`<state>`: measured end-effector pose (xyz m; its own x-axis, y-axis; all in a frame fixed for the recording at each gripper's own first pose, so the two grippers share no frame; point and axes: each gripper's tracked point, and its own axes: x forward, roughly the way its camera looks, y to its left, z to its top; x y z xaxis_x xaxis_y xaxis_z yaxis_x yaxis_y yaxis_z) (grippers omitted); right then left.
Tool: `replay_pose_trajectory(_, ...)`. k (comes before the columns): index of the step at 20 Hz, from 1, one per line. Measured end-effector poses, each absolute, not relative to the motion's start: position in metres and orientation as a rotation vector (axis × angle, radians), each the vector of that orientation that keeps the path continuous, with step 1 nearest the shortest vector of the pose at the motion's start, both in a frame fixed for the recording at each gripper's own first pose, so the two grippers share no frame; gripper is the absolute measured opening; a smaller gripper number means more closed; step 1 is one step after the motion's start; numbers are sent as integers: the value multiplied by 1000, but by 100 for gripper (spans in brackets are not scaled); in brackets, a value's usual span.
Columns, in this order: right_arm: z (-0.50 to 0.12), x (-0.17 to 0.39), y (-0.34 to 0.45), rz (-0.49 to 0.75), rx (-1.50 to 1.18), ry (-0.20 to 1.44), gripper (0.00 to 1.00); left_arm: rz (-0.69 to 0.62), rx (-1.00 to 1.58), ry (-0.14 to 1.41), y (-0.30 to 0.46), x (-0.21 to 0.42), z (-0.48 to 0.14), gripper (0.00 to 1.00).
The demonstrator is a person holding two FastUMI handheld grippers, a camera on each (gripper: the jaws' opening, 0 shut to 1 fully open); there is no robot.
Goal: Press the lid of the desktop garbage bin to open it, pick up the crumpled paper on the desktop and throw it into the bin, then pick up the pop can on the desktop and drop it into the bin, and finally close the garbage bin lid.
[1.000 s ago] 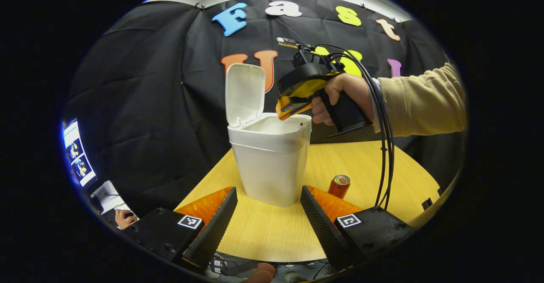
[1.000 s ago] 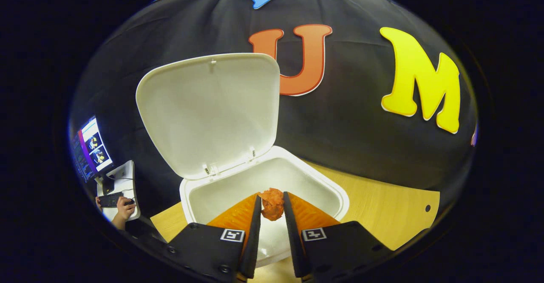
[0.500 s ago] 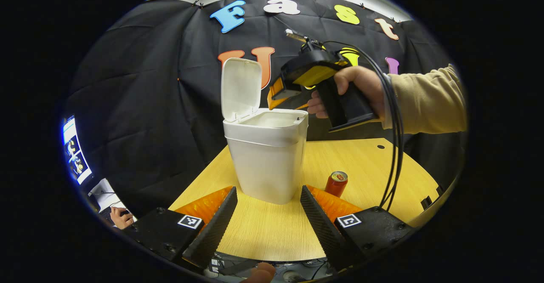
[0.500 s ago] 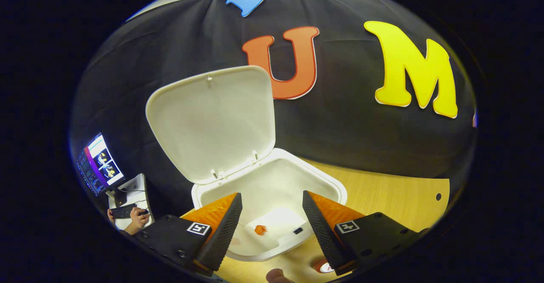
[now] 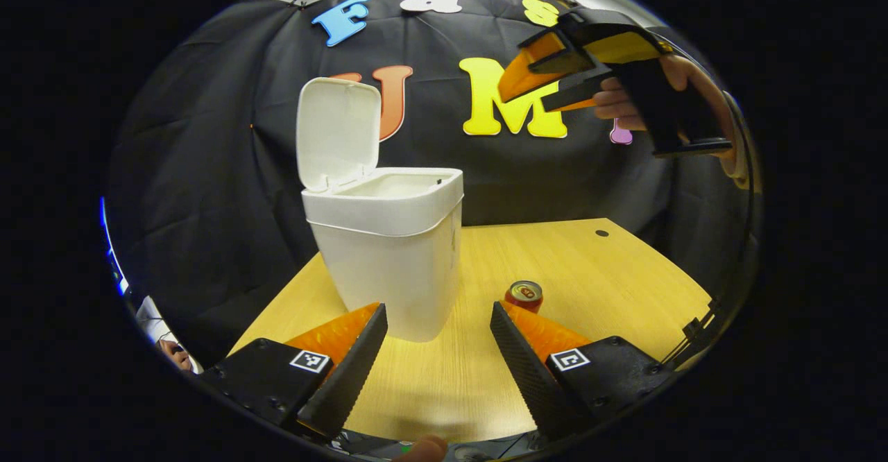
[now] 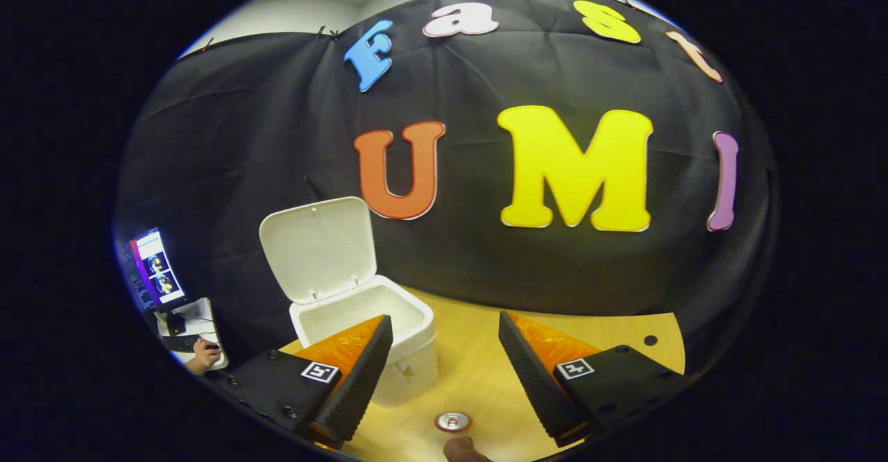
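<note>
Here the right gripper (image 6: 440, 368) has its jaws spread wide with nothing between them, high above the table (image 6: 485, 379). In the left gripper view it shows up top right (image 5: 538, 77), held in a hand (image 5: 624, 101), clear of the bin (image 5: 388, 254). The left gripper (image 5: 437, 358) is wide apart too and holds nothing, low over the table near the bin. The lid (image 5: 338, 132) stands upright, open. The can (image 5: 524, 295) stands on the table just right of the bin, touching neither gripper.
</note>
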<state>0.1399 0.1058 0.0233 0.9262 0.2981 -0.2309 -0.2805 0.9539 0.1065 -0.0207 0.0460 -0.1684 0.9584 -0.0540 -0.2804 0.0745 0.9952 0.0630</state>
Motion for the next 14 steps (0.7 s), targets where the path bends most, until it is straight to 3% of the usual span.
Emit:
replay_pose_trajectory(1,15,137,78,249,74,252,94,-86,74,280,35,-14,-174,99)
replay_pose_trajectory(2,4,132,53,211,78,268,97,-102,81,282,24,-7,-181,99)
replay_pose_trajectory(8,-81,91,-80,-40,77,410,97,-196,114,324,-42,33,-232,99)
replay_pose_trajectory(14,-122,67,-138,-151,86,509,94,-171,71,380,-64,77,-276,99)
